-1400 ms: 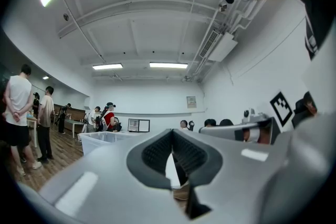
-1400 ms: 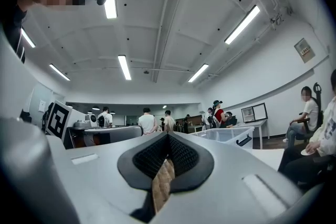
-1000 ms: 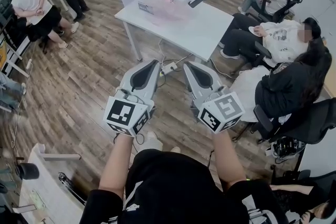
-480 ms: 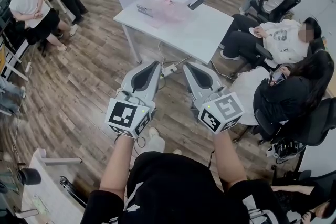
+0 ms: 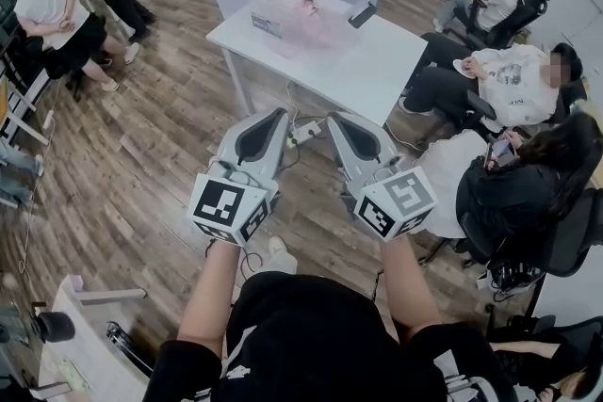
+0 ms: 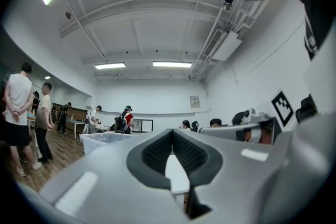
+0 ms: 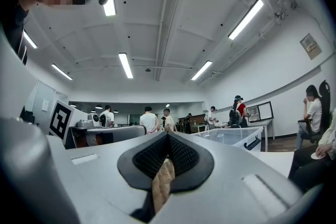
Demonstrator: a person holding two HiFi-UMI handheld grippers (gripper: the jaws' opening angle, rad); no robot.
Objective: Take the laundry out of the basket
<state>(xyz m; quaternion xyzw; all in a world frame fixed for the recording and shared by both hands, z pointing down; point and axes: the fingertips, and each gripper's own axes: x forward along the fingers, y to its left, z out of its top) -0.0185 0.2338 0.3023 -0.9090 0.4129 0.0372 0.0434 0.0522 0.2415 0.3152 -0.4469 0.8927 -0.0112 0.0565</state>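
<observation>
— both claws: how do they stand?
— left gripper [image 6: 172,131] and right gripper [image 7: 168,135]: their own views show tips together, nothing between.
— the laundry?
— only the head view shows it: pink laundry [image 5: 308,7] in the basket [image 5: 268,22] on the white table [image 5: 363,75], well ahead of both.

Your two tools are a matching pair. The left gripper [image 5: 279,113] and the right gripper [image 5: 333,119] both have smooth silver-grey shells that taper to a point, with a dark teardrop-shaped hollow on top of each. The pads [image 6: 157,152] inside are black and finely ribbed. At the near ends, the left cube [image 5: 226,205] and the right cube [image 5: 397,200] have chunky black squares on white faces. A thin dark cable [image 5: 249,249] loops under the left one. You're wearing a black top [image 5: 320,334] with short sleeves [image 5: 177,370] and some white print [image 5: 234,344].
</observation>
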